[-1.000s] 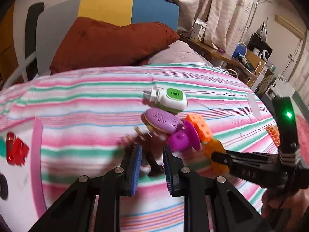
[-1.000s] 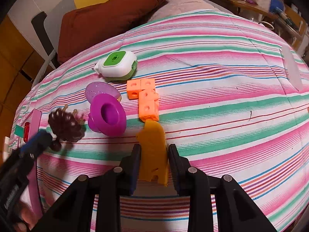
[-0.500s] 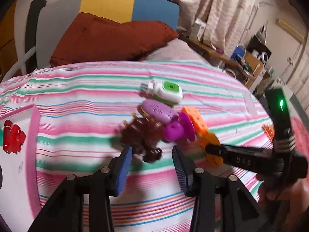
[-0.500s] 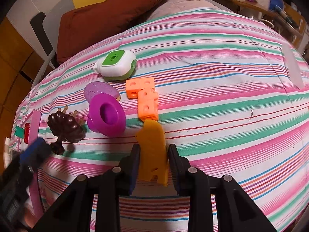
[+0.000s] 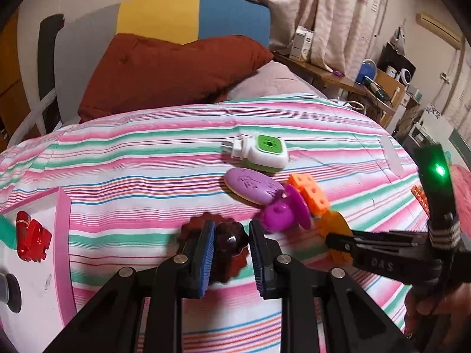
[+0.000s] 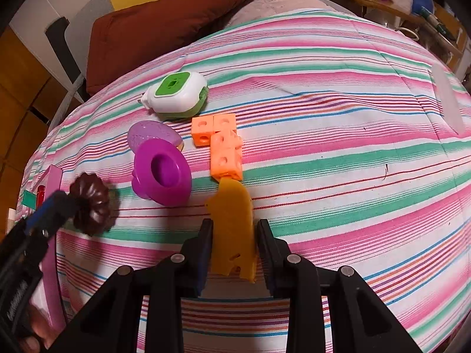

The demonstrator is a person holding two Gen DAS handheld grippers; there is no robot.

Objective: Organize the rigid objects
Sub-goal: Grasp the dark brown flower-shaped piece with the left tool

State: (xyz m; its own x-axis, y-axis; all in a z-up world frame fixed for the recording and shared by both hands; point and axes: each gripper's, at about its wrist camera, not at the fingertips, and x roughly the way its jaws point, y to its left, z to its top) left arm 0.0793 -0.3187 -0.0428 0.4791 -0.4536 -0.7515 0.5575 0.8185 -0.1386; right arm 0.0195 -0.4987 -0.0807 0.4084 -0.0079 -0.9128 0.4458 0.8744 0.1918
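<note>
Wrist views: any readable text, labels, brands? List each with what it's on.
"DAS" (first letter uncertain): on the black body of the right claw, left wrist view.
Left claw body, right wrist view: white lettering, too blurred to read.
White boxes in the background: print too small.
Purple oval: embossed marks, not legible.

Striped bed (image 5: 147, 161), rust pillow (image 5: 164, 70), curtains (image 5: 332, 8), cluttered wooden desk (image 5: 338, 78).
</note>
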